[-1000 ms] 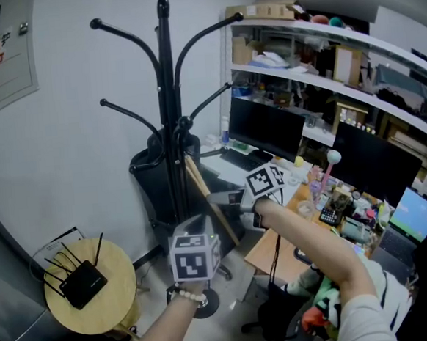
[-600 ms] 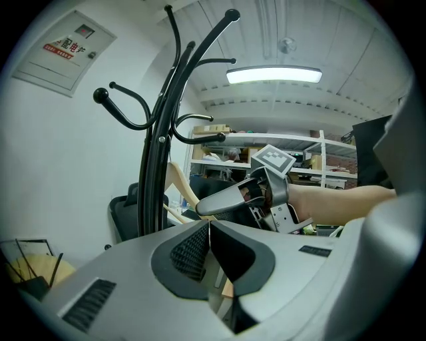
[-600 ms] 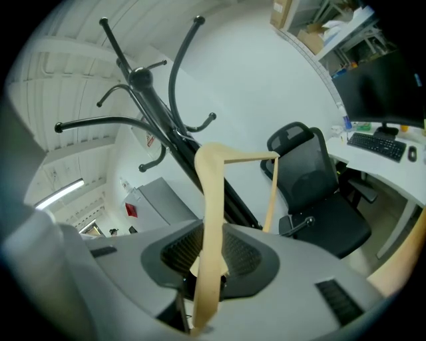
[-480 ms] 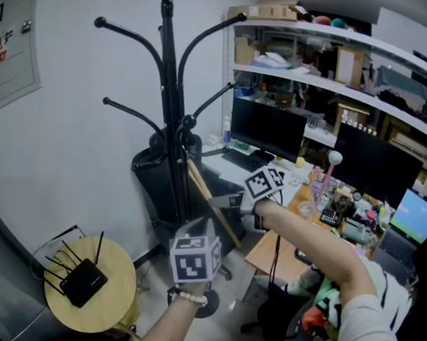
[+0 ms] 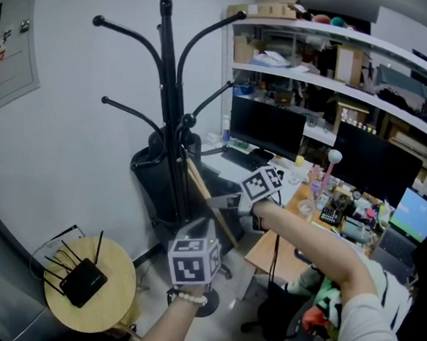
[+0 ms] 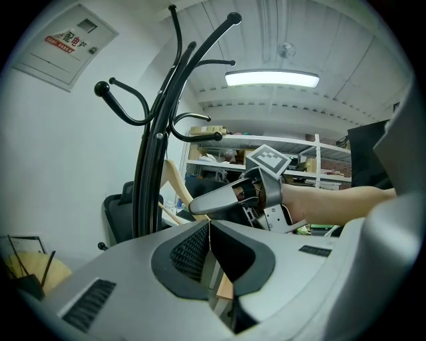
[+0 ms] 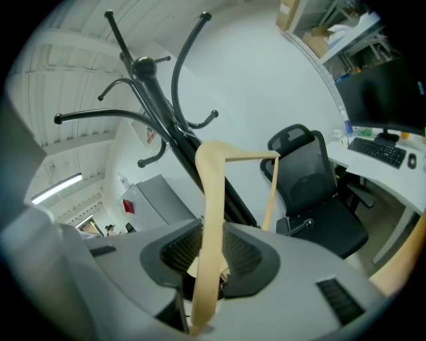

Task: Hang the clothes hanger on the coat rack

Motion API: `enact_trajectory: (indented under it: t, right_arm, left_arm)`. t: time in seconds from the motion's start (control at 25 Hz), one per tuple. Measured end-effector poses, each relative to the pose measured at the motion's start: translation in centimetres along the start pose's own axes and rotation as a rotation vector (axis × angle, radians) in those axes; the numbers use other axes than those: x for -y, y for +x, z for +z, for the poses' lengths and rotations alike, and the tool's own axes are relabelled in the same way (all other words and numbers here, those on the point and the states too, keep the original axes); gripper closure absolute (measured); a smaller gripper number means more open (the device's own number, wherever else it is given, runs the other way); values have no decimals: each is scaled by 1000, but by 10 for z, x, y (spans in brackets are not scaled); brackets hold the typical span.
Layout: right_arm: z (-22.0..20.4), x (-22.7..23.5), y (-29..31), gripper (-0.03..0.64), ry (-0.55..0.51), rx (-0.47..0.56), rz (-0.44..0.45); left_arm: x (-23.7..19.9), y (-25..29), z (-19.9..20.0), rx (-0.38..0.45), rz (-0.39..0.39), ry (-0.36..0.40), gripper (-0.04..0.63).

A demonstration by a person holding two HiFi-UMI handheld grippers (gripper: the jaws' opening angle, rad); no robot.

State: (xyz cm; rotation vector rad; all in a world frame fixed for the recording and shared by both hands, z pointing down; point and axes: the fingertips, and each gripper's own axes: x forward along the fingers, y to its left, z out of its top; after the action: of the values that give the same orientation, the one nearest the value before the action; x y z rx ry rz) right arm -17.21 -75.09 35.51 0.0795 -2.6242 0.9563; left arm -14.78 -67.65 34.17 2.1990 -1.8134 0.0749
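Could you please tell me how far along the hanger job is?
Done: the right tool grips the wooden hanger. In hand: holding it near the coat rack. Remaining: hooking it on an arm; none carries it yet. The left tool is shut, empty.

clothes hanger (image 7: 213, 200): pale wood, smooth, matt. coat rack (image 5: 170, 103): black metal, slight gloss. round stool top (image 5: 112, 308): light wood, matt.
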Motion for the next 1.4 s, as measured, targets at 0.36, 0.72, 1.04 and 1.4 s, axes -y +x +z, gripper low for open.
enact_trajectory:
  t: [0.36,0.72,1.04,1.4]
  right_arm:
    - [8,4,-3,403,-16,36,-41]
    - [45,41,-46,281,-52,200,-192]
    - [88,27,-117,431,-121,419,-342]
    - [84,-27,-145,621,-135,508,-633]
  left_arm:
    - [-2,-2,-2,-3,-1,-3,598]
    - [-8,-2,-6,-1,3,-7,598]
    - [-18,-11,11,75,-15,1,600]
    - [-52,-52,30,129,-169,-30,600]
